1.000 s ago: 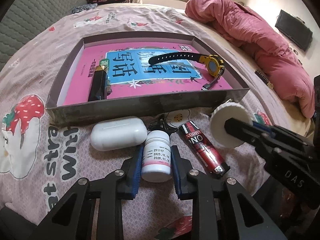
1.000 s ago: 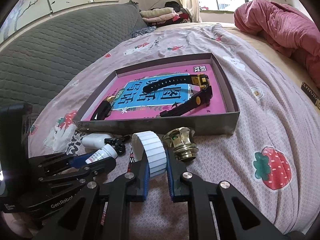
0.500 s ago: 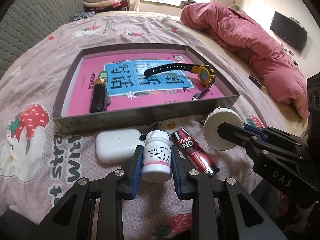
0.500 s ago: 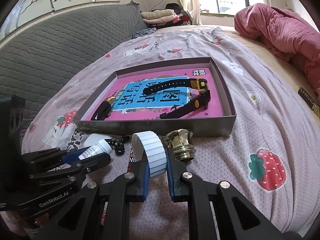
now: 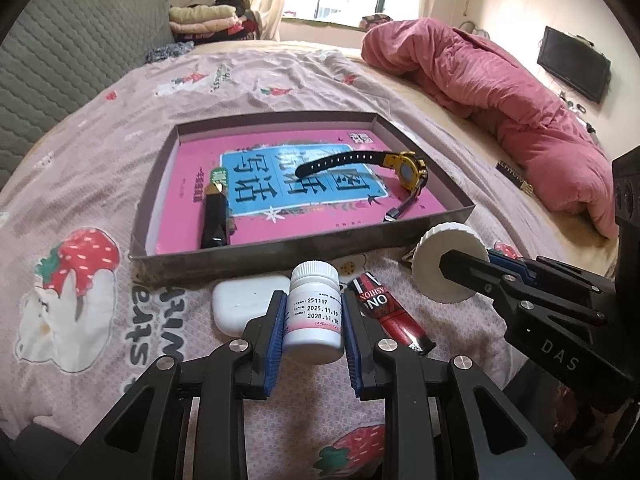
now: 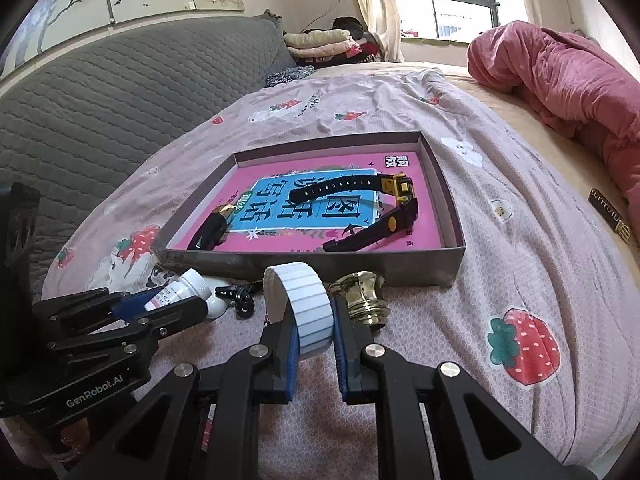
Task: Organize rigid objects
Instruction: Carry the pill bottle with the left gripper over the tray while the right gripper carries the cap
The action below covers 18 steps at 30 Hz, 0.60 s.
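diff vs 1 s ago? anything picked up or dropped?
The left gripper, shut on the white pill bottle, has lifted it slightly off the bedspread: the tray and white case now sit lower under it. Nothing taken or released. The right gripper stays clamped on the ribbed white disc. Watch, brass knob and red tube unmoved.

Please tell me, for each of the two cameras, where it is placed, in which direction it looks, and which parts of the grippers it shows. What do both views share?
Left wrist: sits on the left gripper, looking forward and down across the bed at the grey box; its own fingers clamp a white pill bottle, and the right gripper enters from the right.
Right wrist: sits on the right gripper, facing the same box; its fingers clamp a white ribbed cap, and the left gripper enters from the left.
Shared: the box, the yellow watch and both held things.
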Available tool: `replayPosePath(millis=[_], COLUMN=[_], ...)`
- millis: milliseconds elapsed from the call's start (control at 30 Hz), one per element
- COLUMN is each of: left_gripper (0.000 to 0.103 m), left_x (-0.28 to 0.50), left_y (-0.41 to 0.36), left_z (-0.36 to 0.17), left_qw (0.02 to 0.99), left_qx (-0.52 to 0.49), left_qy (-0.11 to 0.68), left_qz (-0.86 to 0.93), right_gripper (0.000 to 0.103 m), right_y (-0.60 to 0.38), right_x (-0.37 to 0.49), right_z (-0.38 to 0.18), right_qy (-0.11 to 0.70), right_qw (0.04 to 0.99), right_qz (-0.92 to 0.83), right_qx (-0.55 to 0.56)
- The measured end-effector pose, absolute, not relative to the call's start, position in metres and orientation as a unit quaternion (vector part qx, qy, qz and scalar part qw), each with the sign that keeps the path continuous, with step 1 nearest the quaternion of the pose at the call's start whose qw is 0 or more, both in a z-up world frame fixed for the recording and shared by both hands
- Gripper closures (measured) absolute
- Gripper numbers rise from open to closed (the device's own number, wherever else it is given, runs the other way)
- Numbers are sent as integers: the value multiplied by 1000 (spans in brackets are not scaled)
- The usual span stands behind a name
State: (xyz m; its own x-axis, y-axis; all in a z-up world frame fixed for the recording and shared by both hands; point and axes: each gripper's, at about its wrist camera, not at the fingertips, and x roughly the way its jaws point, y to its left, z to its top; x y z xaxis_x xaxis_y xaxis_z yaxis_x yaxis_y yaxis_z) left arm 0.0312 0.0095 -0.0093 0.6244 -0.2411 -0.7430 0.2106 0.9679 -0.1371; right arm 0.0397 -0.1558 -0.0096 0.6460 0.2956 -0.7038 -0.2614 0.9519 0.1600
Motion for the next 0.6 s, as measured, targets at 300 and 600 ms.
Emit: replayPosePath(millis=[300, 600], left_gripper=[76, 76], left_x=[25, 21], left_y=[5, 5], left_z=[-1, 8], left_qw=[906, 910], left_qx=[-8, -1], left_qy=[406, 400], left_qz=[-115, -106], right_gripper=[88, 88], right_y=[-158, -161], right_x=[36, 35], right_z=[0, 6], right_qy=[376, 363], right_qw=[913, 917], right_qz=[159, 162], right_qx=[21, 29])
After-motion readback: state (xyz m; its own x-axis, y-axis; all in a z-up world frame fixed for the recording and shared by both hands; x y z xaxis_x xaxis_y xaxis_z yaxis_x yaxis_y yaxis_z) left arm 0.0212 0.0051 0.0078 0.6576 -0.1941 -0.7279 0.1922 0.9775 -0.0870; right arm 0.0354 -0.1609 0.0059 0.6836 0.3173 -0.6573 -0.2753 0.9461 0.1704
